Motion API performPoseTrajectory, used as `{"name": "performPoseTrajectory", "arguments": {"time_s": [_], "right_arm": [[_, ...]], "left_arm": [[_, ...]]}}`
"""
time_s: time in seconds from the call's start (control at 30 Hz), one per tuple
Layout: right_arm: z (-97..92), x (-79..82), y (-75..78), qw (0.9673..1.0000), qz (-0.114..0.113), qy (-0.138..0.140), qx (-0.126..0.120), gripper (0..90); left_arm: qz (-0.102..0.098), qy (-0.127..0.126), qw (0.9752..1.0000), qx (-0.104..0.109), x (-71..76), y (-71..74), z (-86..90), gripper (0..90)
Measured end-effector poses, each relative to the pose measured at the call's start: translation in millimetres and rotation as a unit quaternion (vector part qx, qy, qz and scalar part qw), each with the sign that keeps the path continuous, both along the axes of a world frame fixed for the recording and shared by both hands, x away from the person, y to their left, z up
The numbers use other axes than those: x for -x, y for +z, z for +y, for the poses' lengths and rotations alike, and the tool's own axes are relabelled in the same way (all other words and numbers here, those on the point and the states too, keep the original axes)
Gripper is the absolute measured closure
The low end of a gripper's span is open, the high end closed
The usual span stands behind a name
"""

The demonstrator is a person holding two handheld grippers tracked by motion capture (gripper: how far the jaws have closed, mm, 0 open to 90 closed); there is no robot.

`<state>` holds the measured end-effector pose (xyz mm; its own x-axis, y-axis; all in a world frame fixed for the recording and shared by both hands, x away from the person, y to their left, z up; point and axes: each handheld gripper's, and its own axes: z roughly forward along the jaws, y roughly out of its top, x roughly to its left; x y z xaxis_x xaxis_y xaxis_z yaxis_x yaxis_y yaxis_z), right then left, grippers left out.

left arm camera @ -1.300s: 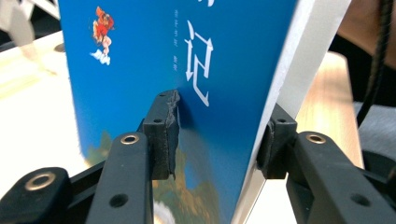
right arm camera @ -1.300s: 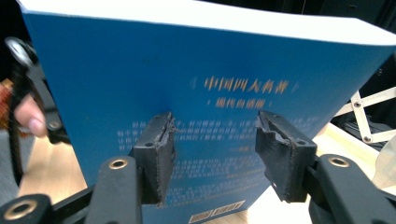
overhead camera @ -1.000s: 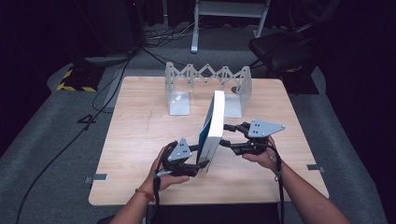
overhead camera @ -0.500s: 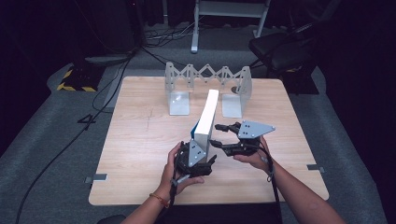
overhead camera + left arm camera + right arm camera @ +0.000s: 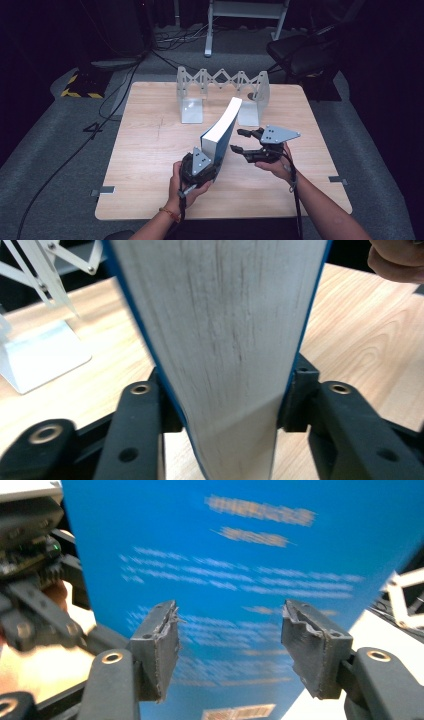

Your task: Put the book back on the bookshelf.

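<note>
In the lower middle of the high view, the left tongs (image 5: 212, 161) are clenched on the near end of a book (image 5: 223, 131). The left gripper view shows its page edge (image 5: 220, 340) squeezed between the two jaws, with blue covers on both sides. The book stands on edge at the centre of the frame, leaning, and its far end points to the upper middle. Just to the right of it, the right tongs (image 5: 241, 141) are released, jaws apart, facing the blue cover (image 5: 240, 570); they do not touch it. Farther, in the upper middle of the counter (image 5: 145, 145), stands a white folding rack (image 5: 220, 92).
</note>
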<state>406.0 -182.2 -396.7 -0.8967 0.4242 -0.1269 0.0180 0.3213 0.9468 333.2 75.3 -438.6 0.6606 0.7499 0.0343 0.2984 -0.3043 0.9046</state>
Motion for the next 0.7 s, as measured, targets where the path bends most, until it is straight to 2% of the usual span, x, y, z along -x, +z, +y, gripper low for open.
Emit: {"name": "performPoseTrajectory", "arguments": {"time_s": [0.17, 0.27, 0.4, 0.47, 0.5, 0.67, 0.7], "right_arm": [[-19.9, -10.3, -6.0, 0.9998, 0.008, -0.016, 0.011, 36.6], [-28.1, -15.4, -10.1, 0.9996, 0.016, -0.014, 0.016, 34.7], [-32.3, -20.9, -15.7, 0.9993, 0.025, 0.006, 0.027, 32.3], [-31.6, -21.8, -16.3, 0.9992, 0.028, 0.012, 0.026, 31.9], [-30.2, -22.6, -16.7, 0.9991, 0.029, 0.018, 0.026, 31.9], [-15.0, -28.9, -20.5, 0.9973, 0.038, 0.057, 0.028, 30.0], [-12.6, -31.0, -22.1, 0.9961, 0.045, 0.071, 0.027, 29.8]], "left_arm": [[0.007, -0.042, 0.9991, 0.003, -1.9, 0.9, 12.7, 59.2], [0.014, -0.082, 0.9965, 0.005, -0.2, 1.7, 24.5, 59.4], [0.025, -0.126, 0.9917, -0.001, 5.9, 4.0, 40.5, 59.5], [0.027, -0.133, 0.9908, -0.001, 7.1, 4.3, 44.0, 59.5], [0.031, -0.144, 0.9891, 0.000, 7.9, 4.3, 48.8, 59.4], [0.028, -0.171, 0.9849, -0.002, 4.6, 4.2, 58.9, 59.3], [0.028, -0.178, 0.9836, 0.002, 3.8, 3.3, 59.9, 59.2]]}}
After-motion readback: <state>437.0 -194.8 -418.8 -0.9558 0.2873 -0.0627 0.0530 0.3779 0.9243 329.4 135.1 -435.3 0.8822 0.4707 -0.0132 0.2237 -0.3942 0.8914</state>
